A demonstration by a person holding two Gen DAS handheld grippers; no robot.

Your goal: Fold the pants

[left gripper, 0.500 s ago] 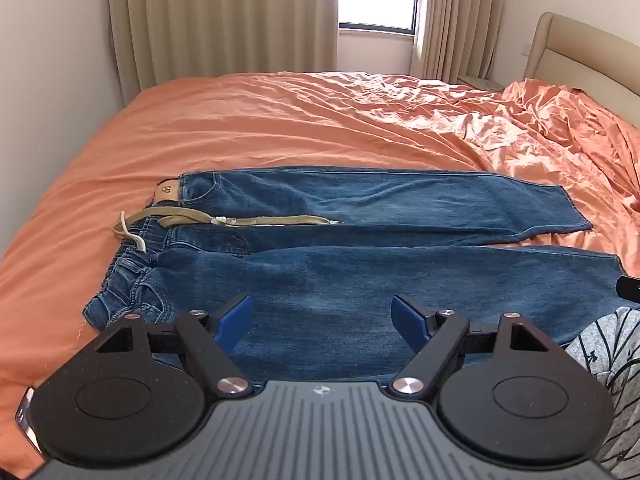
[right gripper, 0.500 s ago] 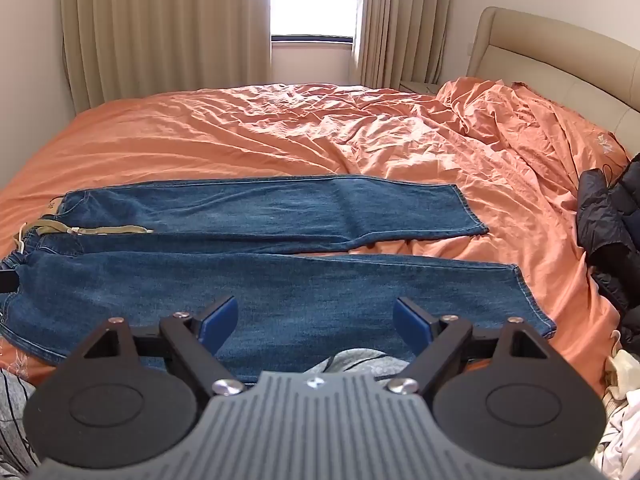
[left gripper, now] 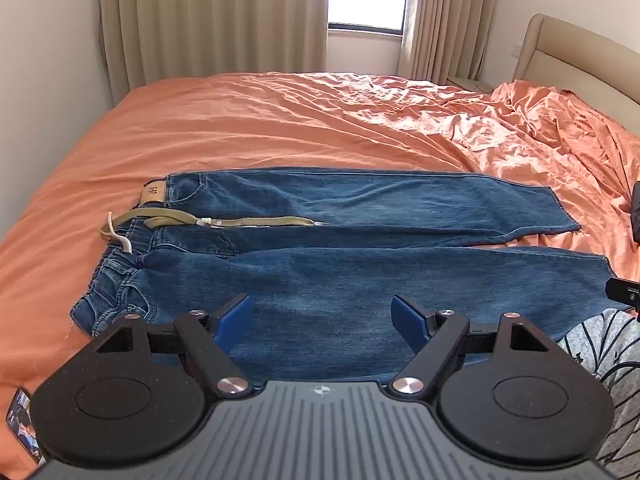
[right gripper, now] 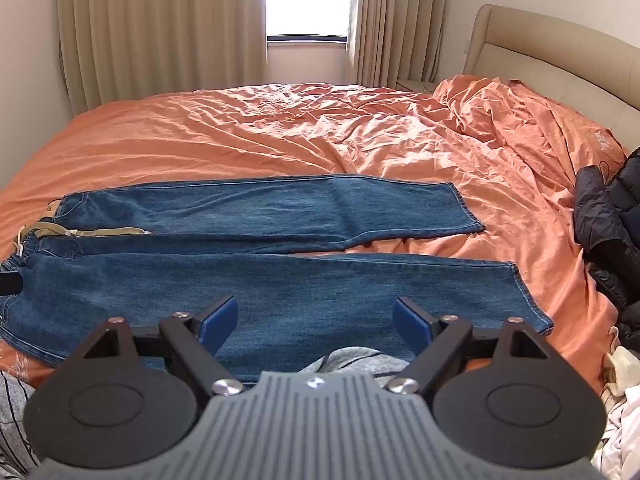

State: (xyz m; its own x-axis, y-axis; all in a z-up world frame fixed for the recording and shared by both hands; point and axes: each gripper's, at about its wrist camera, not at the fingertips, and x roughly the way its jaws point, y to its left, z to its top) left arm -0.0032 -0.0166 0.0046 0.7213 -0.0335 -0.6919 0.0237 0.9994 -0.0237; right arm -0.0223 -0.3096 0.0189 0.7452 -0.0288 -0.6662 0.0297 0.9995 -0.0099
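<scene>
Nothing has shifted in the last half second; the jeans (left gripper: 360, 280) lie unfolded along the bed's (left gripper: 280, 120) near edge; both grippers, left (left gripper: 322, 318) and right (right gripper: 316, 320), hover with fingers wide, holding nothing; folding hasn't begun.

The jeans' (left gripper: 360, 280) near edge hides behind the left gripper (left gripper: 322, 318).

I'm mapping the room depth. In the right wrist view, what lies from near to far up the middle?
right gripper → near jeans leg → far jeans leg → orange bedspread → window
</scene>
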